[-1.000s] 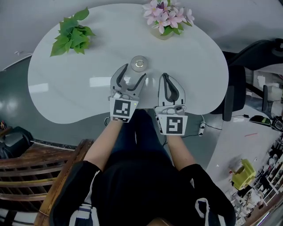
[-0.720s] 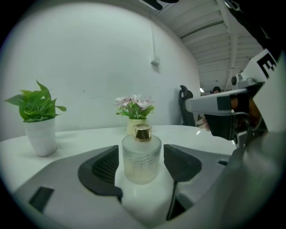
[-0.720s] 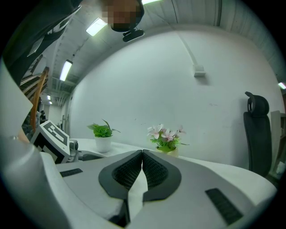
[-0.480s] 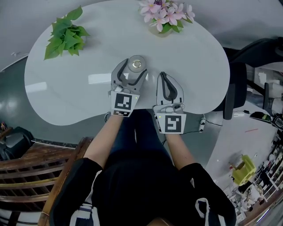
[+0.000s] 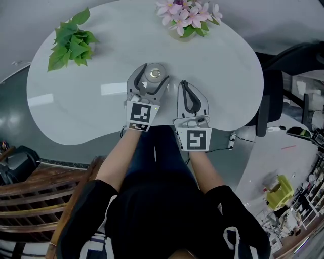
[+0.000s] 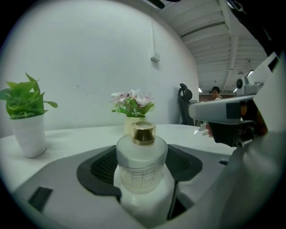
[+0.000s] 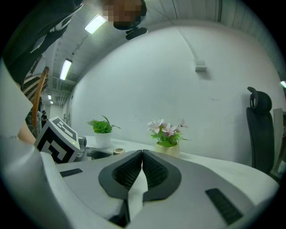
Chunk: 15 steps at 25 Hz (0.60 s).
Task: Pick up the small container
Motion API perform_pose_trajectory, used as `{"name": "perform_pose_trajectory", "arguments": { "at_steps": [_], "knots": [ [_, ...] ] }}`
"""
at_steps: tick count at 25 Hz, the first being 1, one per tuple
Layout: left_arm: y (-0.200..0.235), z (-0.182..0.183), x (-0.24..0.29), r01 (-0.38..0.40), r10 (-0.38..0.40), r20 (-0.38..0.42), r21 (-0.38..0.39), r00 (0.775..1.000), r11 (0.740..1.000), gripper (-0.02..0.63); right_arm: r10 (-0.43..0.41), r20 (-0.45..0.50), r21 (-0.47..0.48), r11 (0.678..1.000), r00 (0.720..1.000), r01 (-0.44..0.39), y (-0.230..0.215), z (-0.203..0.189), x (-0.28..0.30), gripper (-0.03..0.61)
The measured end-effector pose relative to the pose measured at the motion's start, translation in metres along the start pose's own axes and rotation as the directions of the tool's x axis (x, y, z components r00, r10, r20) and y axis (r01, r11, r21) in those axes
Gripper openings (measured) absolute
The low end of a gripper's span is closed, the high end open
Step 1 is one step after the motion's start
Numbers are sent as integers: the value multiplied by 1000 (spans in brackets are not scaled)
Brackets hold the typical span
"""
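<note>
The small container [image 5: 154, 73] is a frosted white bottle with a gold cap [image 6: 143, 133], standing upright on the white table [image 5: 76, 101]. My left gripper [image 5: 154, 76] reaches round it, one jaw on each side. Its jaws have just been opening, with the bottle [image 6: 141, 165] between them. In the left gripper view small gaps show between the bottle and the dark pads [image 6: 100, 166], so nothing presses on it. My right gripper [image 5: 183, 83] lies just to the right of the left one, with its jaws shut tip to tip on nothing [image 7: 142, 154].
A green plant in a white pot [image 5: 68, 43] stands at the table's far left, and a pot of pink flowers [image 5: 185, 15] stands at the far edge. A black office chair [image 5: 271, 101] is to the right of the table. A wooden chair [image 5: 45, 202] is near left.
The left gripper has moved forward, so the container that stood just past its tips now sits between its jaws. The right gripper has crept forward a little and stays shut.
</note>
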<state>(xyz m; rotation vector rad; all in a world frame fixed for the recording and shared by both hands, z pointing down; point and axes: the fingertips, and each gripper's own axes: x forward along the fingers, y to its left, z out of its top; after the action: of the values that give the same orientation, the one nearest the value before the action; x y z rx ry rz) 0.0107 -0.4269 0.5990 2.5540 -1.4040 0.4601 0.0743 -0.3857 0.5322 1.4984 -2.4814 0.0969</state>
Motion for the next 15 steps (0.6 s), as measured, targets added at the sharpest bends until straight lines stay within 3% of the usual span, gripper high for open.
{"name": "perform_pose_trajectory", "arguments": {
  "at_steps": [15],
  "knots": [
    [-7,20,-2,6,-7,24,26,1000,1000,324,-37,23,-1,999,999,37,-11,15,-5,23]
  ]
}}
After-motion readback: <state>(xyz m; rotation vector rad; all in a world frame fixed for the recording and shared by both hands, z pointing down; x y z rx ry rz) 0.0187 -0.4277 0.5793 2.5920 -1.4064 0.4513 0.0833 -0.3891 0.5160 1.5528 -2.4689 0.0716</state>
